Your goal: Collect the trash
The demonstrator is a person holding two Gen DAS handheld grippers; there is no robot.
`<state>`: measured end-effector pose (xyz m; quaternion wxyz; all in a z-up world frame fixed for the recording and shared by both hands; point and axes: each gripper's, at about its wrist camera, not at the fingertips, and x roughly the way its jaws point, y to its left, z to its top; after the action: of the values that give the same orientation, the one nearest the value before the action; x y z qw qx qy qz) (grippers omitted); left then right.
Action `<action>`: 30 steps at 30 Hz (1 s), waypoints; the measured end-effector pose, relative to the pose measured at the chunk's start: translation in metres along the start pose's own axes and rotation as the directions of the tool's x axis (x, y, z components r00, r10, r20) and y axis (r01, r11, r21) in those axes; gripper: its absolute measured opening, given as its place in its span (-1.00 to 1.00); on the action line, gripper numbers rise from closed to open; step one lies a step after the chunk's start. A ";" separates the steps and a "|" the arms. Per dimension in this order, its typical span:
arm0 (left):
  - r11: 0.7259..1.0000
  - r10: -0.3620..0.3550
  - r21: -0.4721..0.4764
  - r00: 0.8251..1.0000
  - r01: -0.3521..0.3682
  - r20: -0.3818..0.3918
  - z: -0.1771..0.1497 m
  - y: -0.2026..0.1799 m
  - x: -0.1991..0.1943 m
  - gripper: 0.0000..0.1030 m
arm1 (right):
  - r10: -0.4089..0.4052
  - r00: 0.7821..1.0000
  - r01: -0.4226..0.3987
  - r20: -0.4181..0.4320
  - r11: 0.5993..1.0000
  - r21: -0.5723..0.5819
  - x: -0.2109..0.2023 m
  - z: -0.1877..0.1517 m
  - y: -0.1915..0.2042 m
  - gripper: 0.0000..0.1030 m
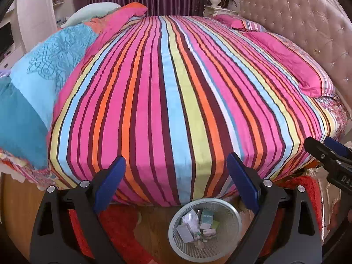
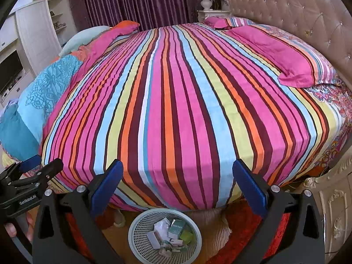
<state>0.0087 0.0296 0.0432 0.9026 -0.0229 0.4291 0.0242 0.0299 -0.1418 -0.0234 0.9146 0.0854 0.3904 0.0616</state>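
Note:
A white mesh wastebasket (image 1: 228, 231) stands on the floor at the foot of the bed, below and between my left gripper's fingers. It holds trash (image 1: 198, 224): small white and green cartons and crumpled paper. My left gripper (image 1: 176, 157) is open and holds nothing, its blue pads (image 1: 110, 184) wide apart over the bed edge. In the right wrist view the same wastebasket (image 2: 140, 222) with the trash (image 2: 173, 233) sits low between the fingers. My right gripper (image 2: 177, 162) is open and holds nothing. Each gripper shows at the other view's edge: the right gripper (image 1: 319, 140), the left gripper (image 2: 45, 161).
A big bed (image 1: 171, 88) with a striped cover fills both views. Pink pillows (image 2: 292, 57) lie by the tufted headboard (image 2: 297, 6), and a blue quilt (image 1: 33, 83) is bunched at the left. A red rug (image 1: 123, 226) and wood floor surround the basket. A cream cabinet (image 2: 334, 209) stands at the right.

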 end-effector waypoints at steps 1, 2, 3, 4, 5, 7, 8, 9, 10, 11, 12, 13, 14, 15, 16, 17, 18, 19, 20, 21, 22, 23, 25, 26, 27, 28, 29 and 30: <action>1.000 -0.003 0.000 1.000 0.003 0.004 0.003 -0.001 -0.001 0.75 | -0.013 1.000 0.013 0.006 1.000 -0.006 0.000 0.001 0.000 0.85; 1.000 -0.006 -0.001 1.000 0.006 0.008 0.006 -0.001 -0.001 0.75 | -0.023 1.000 0.023 0.011 1.000 -0.013 0.001 0.003 0.000 0.85; 1.000 -0.009 0.001 1.000 0.009 0.011 0.009 -0.002 0.000 0.75 | -0.025 1.000 0.025 0.012 1.000 -0.016 0.003 0.004 -0.001 0.85; 1.000 -0.011 0.004 1.000 0.011 0.013 0.012 -0.003 0.000 0.75 | -0.023 1.000 0.023 0.007 1.000 -0.012 0.005 0.005 -0.002 0.85; 1.000 -0.012 0.007 1.000 0.012 0.015 0.014 -0.003 0.001 0.75 | -0.020 1.000 0.020 0.003 1.000 -0.007 0.006 0.006 -0.002 0.85; 1.000 -0.015 0.015 1.000 0.015 0.015 0.019 -0.004 0.004 0.75 | -0.022 1.000 0.022 0.002 1.000 -0.001 0.008 0.008 -0.003 0.85; 1.000 -0.013 0.021 1.000 0.013 0.014 0.022 -0.005 0.006 0.75 | -0.024 1.000 0.024 0.003 1.000 -0.001 0.010 0.009 -0.003 0.85; 1.000 -0.010 0.022 1.000 0.009 0.015 0.024 -0.005 0.007 0.75 | -0.026 1.000 0.026 0.002 1.000 -0.002 0.011 0.011 -0.003 0.85; 1.000 -0.004 0.024 1.000 0.003 0.017 0.026 -0.004 0.008 0.75 | -0.027 1.000 0.027 -0.001 1.000 -0.002 0.013 0.012 -0.003 0.85; 1.000 -0.002 0.026 1.000 0.001 0.016 0.029 -0.005 0.010 0.75 | -0.026 1.000 0.026 -0.006 1.000 0.000 0.015 0.013 -0.003 0.85; 1.000 -0.004 0.026 1.000 0.004 0.015 0.031 -0.004 0.012 0.75 | -0.026 1.000 0.026 -0.009 1.000 0.002 0.016 0.015 -0.003 0.85; 1.000 -0.006 0.025 1.000 0.005 0.013 0.033 -0.004 0.013 0.75 | -0.028 1.000 0.028 -0.011 1.000 0.003 0.018 0.017 -0.003 0.85; 1.000 -0.006 0.025 1.000 0.005 0.012 0.035 -0.005 0.015 0.75 | -0.032 0.999 0.032 -0.011 0.999 0.000 0.019 0.018 -0.003 0.85; 1.000 -0.006 0.024 1.000 0.005 0.012 0.037 -0.004 0.015 0.75 | -0.035 0.999 0.035 -0.010 0.999 -0.002 0.020 0.020 -0.002 0.85; 1.000 -0.006 0.023 1.000 0.006 0.009 0.039 -0.004 0.017 0.75 | -0.034 0.999 0.034 -0.012 0.999 -0.003 0.021 0.022 -0.002 0.85; 1.000 -0.008 0.023 1.000 0.007 0.008 0.041 -0.004 0.018 0.75 | -0.034 0.999 0.034 -0.014 0.999 -0.004 0.022 0.024 -0.002 0.85; 1.000 -0.010 0.023 1.000 0.009 0.007 0.042 -0.005 0.019 0.75 | -0.035 0.999 0.035 -0.015 0.999 -0.005 0.023 0.026 -0.001 0.85; 1.000 -0.012 0.023 1.000 0.012 0.005 0.044 -0.006 0.021 0.75 | -0.040 0.999 0.039 -0.014 0.999 -0.007 0.023 0.028 0.000 0.85; 1.000 -0.012 0.023 1.000 0.012 0.004 0.047 -0.006 0.022 0.75 | -0.041 0.999 0.041 -0.013 0.999 -0.010 0.023 0.029 0.000 0.85; 1.000 -0.011 0.024 1.000 0.011 0.003 0.048 -0.007 0.023 0.75 | -0.041 0.999 0.041 -0.014 0.999 -0.011 0.023 0.031 0.001 0.85; 1.000 -0.011 0.027 1.000 0.011 0.002 0.050 -0.008 0.023 0.75 | -0.040 0.999 0.040 -0.016 0.999 -0.011 0.024 0.033 0.001 0.85; 0.999 -0.010 0.032 1.000 0.010 0.004 0.052 -0.009 0.023 0.75 | -0.036 0.999 0.036 -0.017 0.999 -0.009 0.024 0.035 0.002 0.85; 0.999 -0.005 0.040 1.000 0.005 0.007 0.055 -0.011 0.024 0.75 | -0.038 0.999 0.038 -0.020 0.999 -0.008 0.024 0.038 0.002 0.85; 0.999 0.005 0.049 1.000 -0.006 0.009 0.057 -0.013 0.024 0.75 | -0.039 0.999 0.039 -0.020 0.999 -0.010 0.025 0.040 0.002 0.85; 0.998 0.015 0.063 1.000 -0.015 0.014 0.058 -0.016 0.024 0.75 | -0.042 0.999 0.042 -0.020 0.999 -0.011 0.025 0.041 0.002 0.85; 0.997 0.020 0.075 1.000 -0.022 0.019 0.061 -0.017 0.024 0.75 | -0.043 0.999 0.043 -0.021 0.999 -0.012 0.026 0.043 0.001 0.85; 0.996 0.023 0.083 1.000 -0.024 0.022 0.062 -0.019 0.024 0.75 | -0.045 0.999 0.045 -0.021 0.999 -0.014 0.027 0.045 0.002 0.85; 0.996 0.024 0.089 0.999 -0.025 0.022 0.064 -0.020 0.024 0.75 | -0.044 0.999 0.044 -0.022 0.999 -0.014 0.027 0.046 0.002 0.85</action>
<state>0.0746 0.0138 0.0652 0.9069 0.0229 0.4205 0.0163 0.0819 -0.1395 -0.0108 0.9119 0.0697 0.4020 0.0451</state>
